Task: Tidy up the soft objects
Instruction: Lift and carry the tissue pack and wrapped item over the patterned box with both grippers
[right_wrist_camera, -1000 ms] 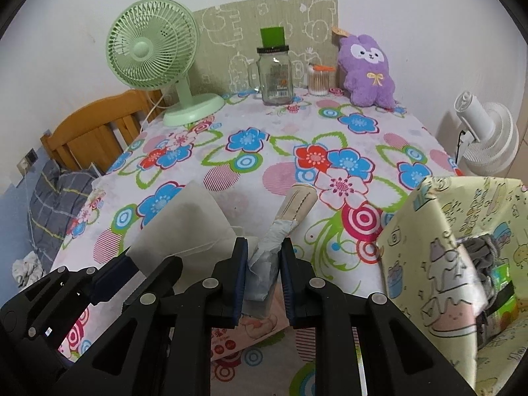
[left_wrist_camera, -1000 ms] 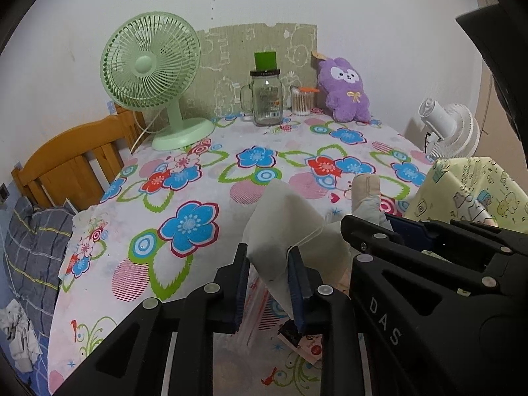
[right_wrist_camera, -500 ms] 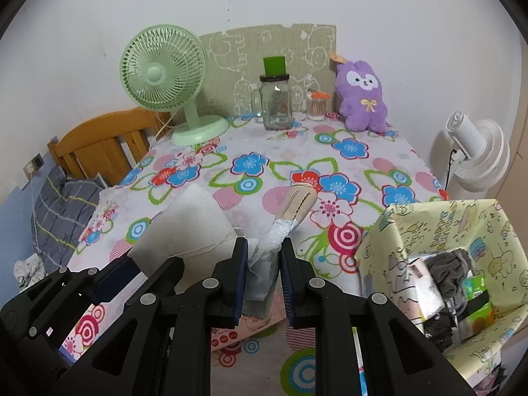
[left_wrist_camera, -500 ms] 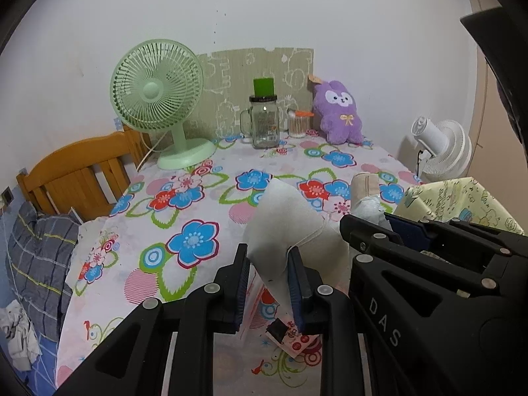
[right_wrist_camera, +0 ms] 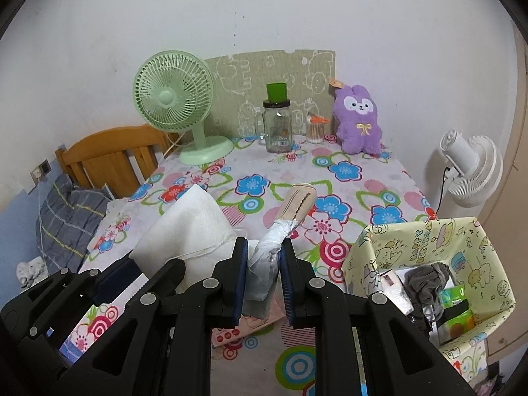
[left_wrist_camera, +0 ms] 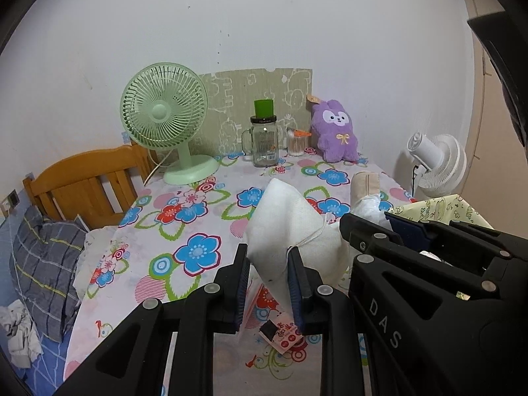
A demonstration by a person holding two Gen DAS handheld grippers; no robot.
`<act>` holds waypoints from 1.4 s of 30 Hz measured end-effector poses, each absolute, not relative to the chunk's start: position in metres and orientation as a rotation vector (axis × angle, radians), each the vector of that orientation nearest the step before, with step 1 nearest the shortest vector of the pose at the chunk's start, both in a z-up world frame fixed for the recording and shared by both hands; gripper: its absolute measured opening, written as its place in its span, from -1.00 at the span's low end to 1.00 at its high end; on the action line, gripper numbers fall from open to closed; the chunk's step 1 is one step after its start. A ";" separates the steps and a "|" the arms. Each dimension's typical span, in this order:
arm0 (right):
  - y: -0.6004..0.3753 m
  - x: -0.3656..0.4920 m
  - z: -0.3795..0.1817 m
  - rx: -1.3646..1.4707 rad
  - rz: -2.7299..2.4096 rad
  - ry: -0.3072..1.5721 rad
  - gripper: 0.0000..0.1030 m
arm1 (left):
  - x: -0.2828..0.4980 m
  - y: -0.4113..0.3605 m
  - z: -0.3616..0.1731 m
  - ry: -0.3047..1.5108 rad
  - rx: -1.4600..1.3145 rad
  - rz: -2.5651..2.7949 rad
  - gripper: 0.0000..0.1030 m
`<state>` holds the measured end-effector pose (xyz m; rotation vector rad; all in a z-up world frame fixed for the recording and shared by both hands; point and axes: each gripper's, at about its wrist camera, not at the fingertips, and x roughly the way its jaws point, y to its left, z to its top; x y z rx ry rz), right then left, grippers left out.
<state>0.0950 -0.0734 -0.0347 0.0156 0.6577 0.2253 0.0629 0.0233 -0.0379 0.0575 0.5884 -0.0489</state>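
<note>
A soft white cloth bundle (left_wrist_camera: 283, 221) tied with a thin string hangs above the flowered table, and my left gripper (left_wrist_camera: 268, 262) is shut on its lower end. The same white bundle (right_wrist_camera: 193, 227) shows left of my right gripper (right_wrist_camera: 262, 257), which is shut on a crinkled clear plastic wrap (right_wrist_camera: 264, 264) with a beige rolled piece (right_wrist_camera: 297, 203) sticking out of its far end. In the left wrist view that beige roll (left_wrist_camera: 364, 184) rises behind the right gripper's black body. A purple plush rabbit (right_wrist_camera: 358, 118) sits against the back wall.
A yellow cartoon-print box (right_wrist_camera: 429, 247) holding dark cloth and packets stands at the right table edge. At the back are a green fan (right_wrist_camera: 173, 99), a glass jar (right_wrist_camera: 277, 128) and a swab pot (right_wrist_camera: 315, 128). A white fan (right_wrist_camera: 472, 171) and wooden headboard (right_wrist_camera: 109, 151) flank the table. A printed packet (left_wrist_camera: 283, 330) lies below.
Both grippers have risen together with the white bundle and the wrapped roll still clamped; the table and back-wall objects now sit lower and smaller, and the yellow box's inside is in view.
</note>
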 end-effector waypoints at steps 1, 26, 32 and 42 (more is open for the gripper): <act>-0.074 0.095 -0.034 0.015 0.226 0.655 -0.57 | 0.062 0.022 -0.037 0.586 0.057 -0.049 -0.59; -0.112 0.074 -0.011 -0.001 0.203 0.574 -0.57 | 0.049 -0.016 -0.020 0.540 0.047 -0.081 -0.59; -0.127 0.075 -0.011 -0.001 0.194 0.567 -0.57 | 0.051 -0.032 -0.020 0.538 0.053 -0.095 -0.59; -0.156 0.077 -0.012 0.002 0.153 0.559 -0.57 | 0.056 -0.059 -0.020 0.536 0.062 -0.142 -0.59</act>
